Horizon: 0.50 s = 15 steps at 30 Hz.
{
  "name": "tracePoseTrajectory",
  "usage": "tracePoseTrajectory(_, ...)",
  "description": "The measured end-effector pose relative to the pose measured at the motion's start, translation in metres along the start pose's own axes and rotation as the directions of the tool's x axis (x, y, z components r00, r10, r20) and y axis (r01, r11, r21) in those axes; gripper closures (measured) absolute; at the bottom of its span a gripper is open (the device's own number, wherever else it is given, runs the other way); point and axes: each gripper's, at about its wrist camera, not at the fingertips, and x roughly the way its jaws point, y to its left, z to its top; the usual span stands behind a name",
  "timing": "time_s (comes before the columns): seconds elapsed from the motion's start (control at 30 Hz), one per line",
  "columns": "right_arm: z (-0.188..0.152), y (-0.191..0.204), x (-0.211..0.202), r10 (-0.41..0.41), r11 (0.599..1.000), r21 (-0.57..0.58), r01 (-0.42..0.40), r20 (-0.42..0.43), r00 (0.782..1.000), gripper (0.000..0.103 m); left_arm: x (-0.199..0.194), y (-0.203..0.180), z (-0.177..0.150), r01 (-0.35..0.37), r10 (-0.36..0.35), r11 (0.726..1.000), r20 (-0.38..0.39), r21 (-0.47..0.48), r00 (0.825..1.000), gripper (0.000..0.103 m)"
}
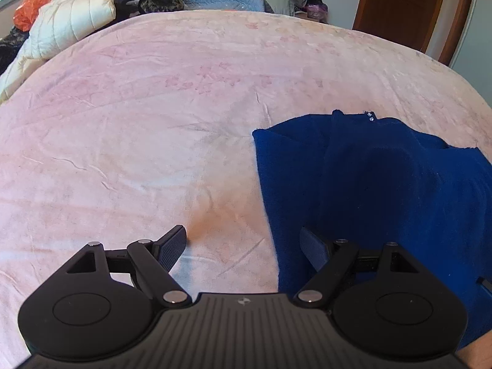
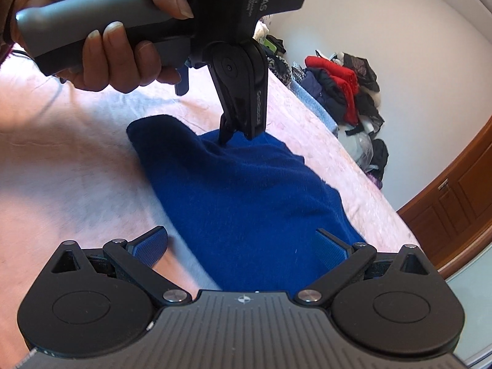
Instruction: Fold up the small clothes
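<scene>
The folded garment (image 1: 369, 184) lies on the bed blanket (image 1: 153, 123), right of the left gripper (image 1: 246, 246); a quilted jacket (image 1: 70, 21) sits at the bed's far left; a clothes pile (image 2: 341, 89) lies behind the bed, against the wall.

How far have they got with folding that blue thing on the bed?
Partly done, it seems: the blue garment lies on the pink bedspread with layers already overlapping. In hand: the left gripper is down at its far edge, the right gripper open over the near edge. Left: finishing the fold; neither gripper clearly holds fabric.
</scene>
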Motion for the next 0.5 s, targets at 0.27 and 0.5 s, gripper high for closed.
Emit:
tracePoseTrajectory(0.27, 0.01, 0.024, 0.016, -0.11, 0.989, -0.096, 0.115, 0.052, 0.993, 0.003, 0.024, 0.032, 0.022, 0.279, -0.287, 0.95, -0.041, -0.137, 0.957, 0.009)
tracePoseTrajectory(0.5, 0.018, 0.022, 0.026, -0.132, 0.989, -0.055, 0.135, 0.059, 0.99, 0.009, 0.048, 0.034, 0.042, 0.499, -0.515, 0.845, -0.038, -0.19, 0.857, 0.004)
